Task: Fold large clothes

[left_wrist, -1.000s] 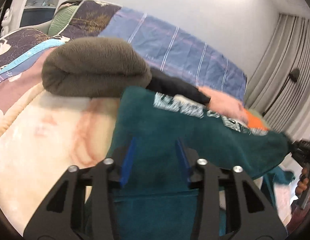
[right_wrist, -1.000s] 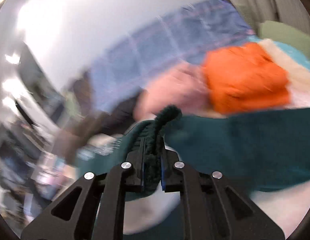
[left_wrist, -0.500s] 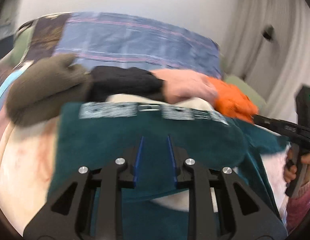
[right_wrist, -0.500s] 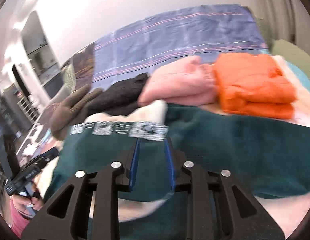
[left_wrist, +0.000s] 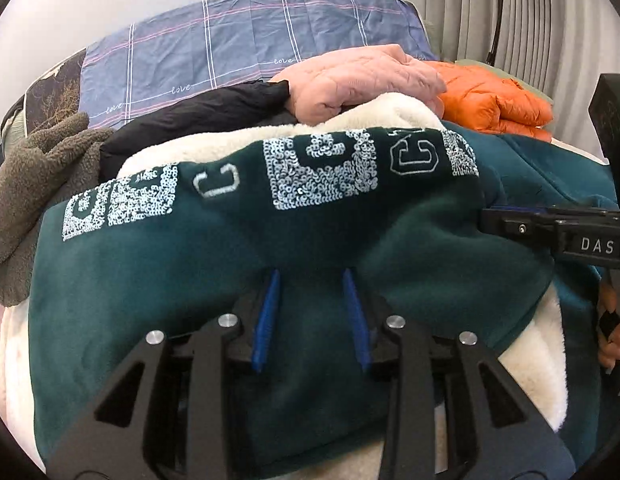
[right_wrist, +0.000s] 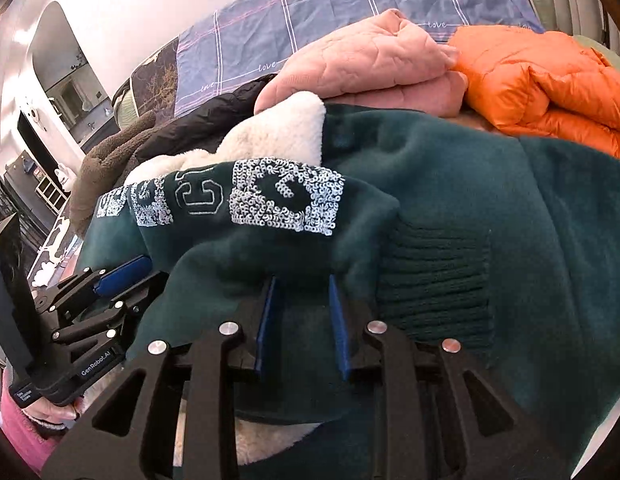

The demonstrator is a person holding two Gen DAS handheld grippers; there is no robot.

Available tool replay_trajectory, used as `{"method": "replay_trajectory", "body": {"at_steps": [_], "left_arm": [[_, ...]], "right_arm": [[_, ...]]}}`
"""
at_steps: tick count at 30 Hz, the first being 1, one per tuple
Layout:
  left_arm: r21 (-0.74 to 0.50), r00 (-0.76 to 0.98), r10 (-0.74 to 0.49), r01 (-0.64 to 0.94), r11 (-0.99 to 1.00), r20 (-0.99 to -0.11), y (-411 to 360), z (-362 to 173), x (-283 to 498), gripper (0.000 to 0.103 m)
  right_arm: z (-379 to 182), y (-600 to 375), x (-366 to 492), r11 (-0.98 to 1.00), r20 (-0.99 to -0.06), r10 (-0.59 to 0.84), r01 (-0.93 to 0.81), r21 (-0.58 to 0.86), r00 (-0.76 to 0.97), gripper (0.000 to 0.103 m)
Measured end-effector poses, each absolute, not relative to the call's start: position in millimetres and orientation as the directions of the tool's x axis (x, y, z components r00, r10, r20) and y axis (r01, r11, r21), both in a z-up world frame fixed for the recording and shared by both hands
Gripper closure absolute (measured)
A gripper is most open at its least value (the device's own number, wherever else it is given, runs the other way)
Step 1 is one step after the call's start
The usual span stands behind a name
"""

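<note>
A dark green sweatshirt (left_wrist: pixel 214 264) with sequin letters and a white fleece lining lies folded over on the bed, its lettered edge on top. My left gripper (left_wrist: pixel 310 276) rests low over its near fold. Its jaws are opening: the blue pads stand apart, green cloth lies loose between them, and nothing is pinched. My right gripper (right_wrist: pixel 300 280) sits on the same garment (right_wrist: pixel 449 184) beside a ribbed cuff (right_wrist: pixel 433 276), pads apart with slack cloth between. Each gripper shows in the other's view: the left gripper (right_wrist: pixel 122 276) at the left, the right gripper (left_wrist: pixel 509 220) at the right edge.
Folded clothes line the back of the bed: a brown fleece (left_wrist: pixel 34 184), a black garment (left_wrist: pixel 198 116), a pink quilted jacket (left_wrist: pixel 361 80) and an orange puffer jacket (left_wrist: pixel 493 100). A blue checked sheet (left_wrist: pixel 230 40) lies behind them. Grey curtains (left_wrist: pixel 529 20) hang at the right.
The right gripper let go of the bunched green cloth it was pinching and came down. Both grippers sank onto the sweatshirt, whose lettered part now lies folded over. The left view rolled level.
</note>
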State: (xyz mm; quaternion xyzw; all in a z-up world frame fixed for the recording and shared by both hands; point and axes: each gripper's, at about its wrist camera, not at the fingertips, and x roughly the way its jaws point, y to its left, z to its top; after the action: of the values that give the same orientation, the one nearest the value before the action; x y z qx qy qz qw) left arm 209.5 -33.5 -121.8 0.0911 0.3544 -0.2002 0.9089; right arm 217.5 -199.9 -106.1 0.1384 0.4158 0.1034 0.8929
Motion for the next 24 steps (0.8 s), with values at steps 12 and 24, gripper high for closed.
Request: {"method": "replay_trajectory", "body": {"at_steps": [12,24], "left_arm": [[0.001,0.677,-0.324,0.432,0.902,-0.660,-30.2,-123.8,208.0,0.069],[0.001,0.677,-0.323,0.431,0.902,-0.661,-30.2,-122.6,207.7,0.069]], "right_arm": [[-37.0,-377.8,115.8,0.859,-0.607,-0.030,0.331,0.391,0.794,0.039],[-101.8,-604.2,15.6,0.314,-0.736,-0.251,0.772,0.552,0.628,0.020]]}}
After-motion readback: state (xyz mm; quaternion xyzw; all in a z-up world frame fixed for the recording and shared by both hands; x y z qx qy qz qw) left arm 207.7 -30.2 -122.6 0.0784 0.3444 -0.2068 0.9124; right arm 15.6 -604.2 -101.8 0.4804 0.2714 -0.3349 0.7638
